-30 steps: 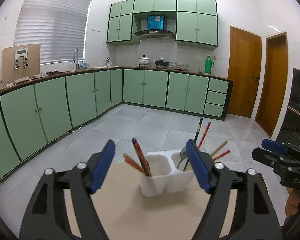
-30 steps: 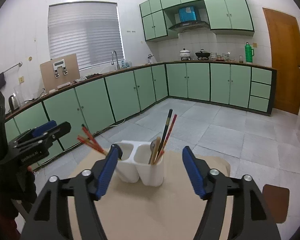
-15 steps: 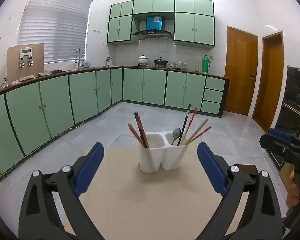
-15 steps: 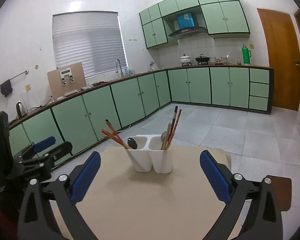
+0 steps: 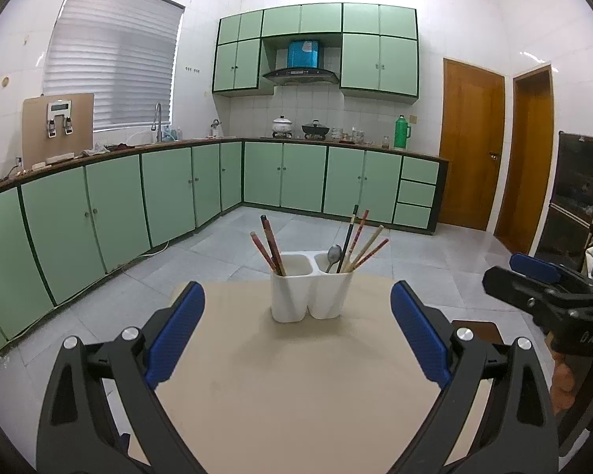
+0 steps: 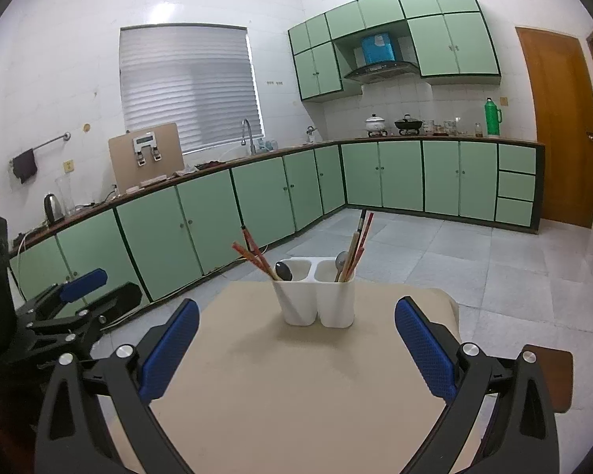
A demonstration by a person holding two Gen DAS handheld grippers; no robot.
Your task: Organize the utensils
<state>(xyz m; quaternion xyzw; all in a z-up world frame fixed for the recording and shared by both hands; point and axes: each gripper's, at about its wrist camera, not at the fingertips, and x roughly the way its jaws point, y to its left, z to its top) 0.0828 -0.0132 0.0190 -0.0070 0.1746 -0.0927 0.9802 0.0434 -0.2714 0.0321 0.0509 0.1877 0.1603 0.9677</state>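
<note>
Both hand-held grippers have pulled back from the white holder (image 5: 311, 291) since a second ago, and they're spread wide now. Left hand-held gripper (image 5: 297, 333) is open and empty, same for the right hand-held gripper (image 6: 296, 345). That holder sits upright at the far end of the beige worktop (image 5: 296, 387): red chopsticks (image 5: 269, 245) in its left compartment, a spoon (image 5: 333, 256) and more chopsticks in the right.
</note>
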